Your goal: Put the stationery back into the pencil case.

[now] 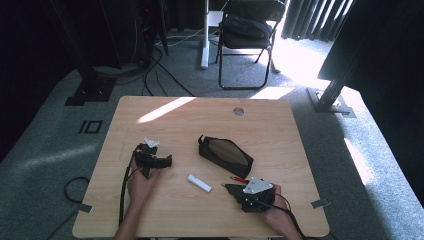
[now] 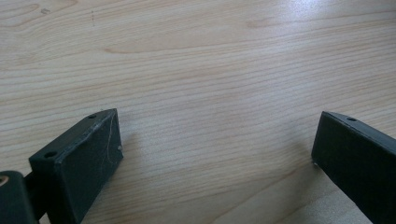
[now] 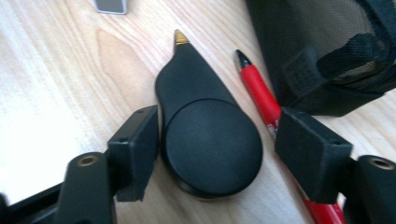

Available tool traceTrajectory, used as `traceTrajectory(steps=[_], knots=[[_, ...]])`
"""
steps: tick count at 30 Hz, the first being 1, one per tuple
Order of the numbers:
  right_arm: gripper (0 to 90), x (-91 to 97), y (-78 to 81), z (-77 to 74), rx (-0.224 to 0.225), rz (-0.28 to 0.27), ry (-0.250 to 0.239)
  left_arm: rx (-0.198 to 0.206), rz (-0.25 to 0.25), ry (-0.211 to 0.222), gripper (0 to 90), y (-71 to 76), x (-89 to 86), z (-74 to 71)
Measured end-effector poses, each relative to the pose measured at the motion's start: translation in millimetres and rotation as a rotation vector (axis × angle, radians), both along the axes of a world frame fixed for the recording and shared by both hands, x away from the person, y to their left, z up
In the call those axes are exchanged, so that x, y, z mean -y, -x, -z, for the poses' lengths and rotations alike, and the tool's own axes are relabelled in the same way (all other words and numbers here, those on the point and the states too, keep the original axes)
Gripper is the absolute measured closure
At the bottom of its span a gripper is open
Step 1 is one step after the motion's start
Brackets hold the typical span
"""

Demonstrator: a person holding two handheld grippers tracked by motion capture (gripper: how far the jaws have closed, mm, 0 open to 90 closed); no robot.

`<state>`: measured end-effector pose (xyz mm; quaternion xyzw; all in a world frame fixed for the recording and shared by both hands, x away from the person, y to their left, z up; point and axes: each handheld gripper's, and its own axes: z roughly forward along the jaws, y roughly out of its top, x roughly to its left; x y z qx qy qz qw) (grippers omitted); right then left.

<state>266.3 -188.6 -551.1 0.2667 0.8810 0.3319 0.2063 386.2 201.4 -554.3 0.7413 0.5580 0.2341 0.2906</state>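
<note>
Straddling a black teardrop-shaped tool (image 3: pixel 205 135) with a small brass tip, the right gripper (image 3: pixel 219 149) has its jaws apart; one jaw lies against the tool's round end, the other stands off it with a red pen (image 3: pixel 261 95) running beneath, so the pads are not clamped on it. That tool lies on the wooden table (image 1: pixel 280 125), just beside the black mesh pencil pouch (image 1: pixel 225 155), on the side nearer the person. From the high view, the right gripper (image 1: pixel 235 189) sits close to the near end of the pouch, the red pen (image 1: pixel 239 179) between the two. A small white stick-shaped object (image 1: pixel 199 182) lies near the pouch, toward the left gripper (image 1: pixel 167 161). The left gripper (image 2: pixel 215 154), well apart from the pouch, rests with its jaws spread wide over bare wood.
</note>
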Motion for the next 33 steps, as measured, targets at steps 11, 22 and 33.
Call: traceTrajectory(steps=[11,22,33], knots=[[39.4,4.0,1.7,0.0,-0.062,-0.018,-0.039,0.000,0.000,0.000,2.0,0.0,0.0,0.0],[29.8,3.1,3.7,1.5,-0.104,-0.038,-0.061,0.000,0.000,0.000,2.0,0.0,0.0,0.0],[32.4,1.2,1.1,-1.0,-0.106,-0.066,-0.070,0.000,0.000,0.000,2.0,0.0,0.0,0.0]])
